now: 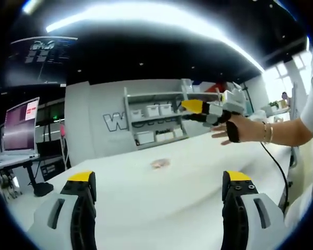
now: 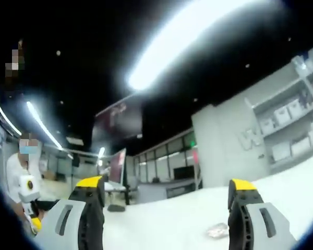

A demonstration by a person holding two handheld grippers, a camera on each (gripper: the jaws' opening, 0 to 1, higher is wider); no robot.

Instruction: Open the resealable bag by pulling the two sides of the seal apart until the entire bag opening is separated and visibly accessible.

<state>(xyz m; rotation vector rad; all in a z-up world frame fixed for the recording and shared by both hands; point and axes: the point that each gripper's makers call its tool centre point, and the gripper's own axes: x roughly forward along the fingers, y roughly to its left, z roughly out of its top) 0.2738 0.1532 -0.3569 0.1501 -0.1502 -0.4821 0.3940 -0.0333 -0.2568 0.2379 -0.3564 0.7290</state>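
In the left gripper view, the left gripper (image 1: pixel 159 195) is seen nearest, its two yellow-tipped jaws set wide apart with nothing between them and only the white table (image 1: pixel 188 219) showing through the gap. Beyond it, roughly on the centre line between those jaws and a little up the table, the bag (image 1: pixel 160 163) is seen lying flat as a small, pale, crumpled patch; it is too small for its seal edge or long axis to be made out. It is well apart from both jaw tips, so a forward and downward reach would be called for before any grasp. Farther off and to the right, the right gripper (image 1: pixel 190 111) is held in a gloved hand (image 1: pixel 231 129) above the table, raised well clear of the bag; whether its jaws are apart cannot be told there. In the right gripper view its own jaws are shown spread wide and empty, with the bag (image 2: pixel 217 229) low down, just inside the right-hand jaw and ahead of it. The left gripper is judged the better aligned for a first approach. Behind the table a shelf (image 1: pixel 156 122) of boxes stands against a grey wall.
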